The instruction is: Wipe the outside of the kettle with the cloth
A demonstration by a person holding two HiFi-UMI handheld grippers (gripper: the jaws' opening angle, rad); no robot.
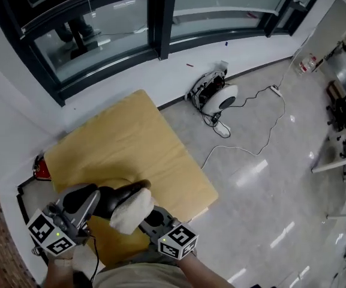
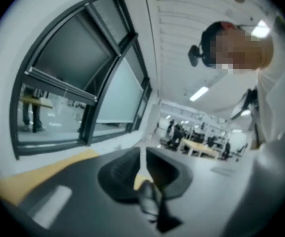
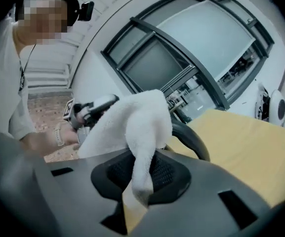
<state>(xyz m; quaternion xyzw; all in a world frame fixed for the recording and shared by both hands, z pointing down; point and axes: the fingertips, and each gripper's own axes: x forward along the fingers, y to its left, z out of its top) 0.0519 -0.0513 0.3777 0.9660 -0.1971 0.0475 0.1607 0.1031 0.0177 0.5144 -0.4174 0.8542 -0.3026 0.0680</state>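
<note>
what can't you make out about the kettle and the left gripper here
- kettle body: head view, mostly under the cloth
- kettle, right gripper view: only a dark curve shows past the cloth
- dark smear at the left fingers' base: left gripper view, motion blur

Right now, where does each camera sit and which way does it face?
Left gripper view: on the left hand-held gripper, facing the window; their head shows.
Right gripper view: on the right hand-held gripper, facing its gripped cloth; their torso shows.
Head view: on the person's head, looking steeply down at the table; both hand-held grippers show.
All share table and window.
</note>
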